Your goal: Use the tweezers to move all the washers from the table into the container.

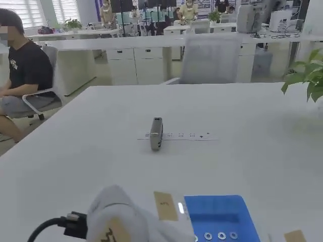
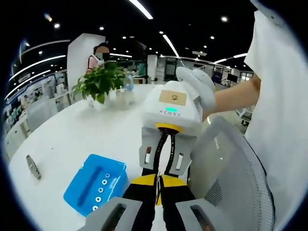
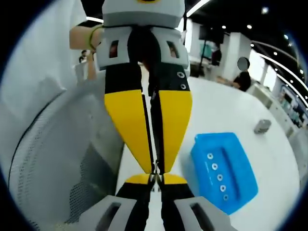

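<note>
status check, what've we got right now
Left claw and right claw both look shut, tip to tip. Washers lined up on the blue tray. Grey gadget sits mid-table, clear of the tray.

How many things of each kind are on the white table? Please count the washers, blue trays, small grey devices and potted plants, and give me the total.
Washers: 5
Blue tray: 1
Small grey device: 1
Potted plant: 1
Total: 8

Left tool (image 2: 157,186) and right tool (image 3: 155,182) meet tip-to-tip, both closed.
</note>
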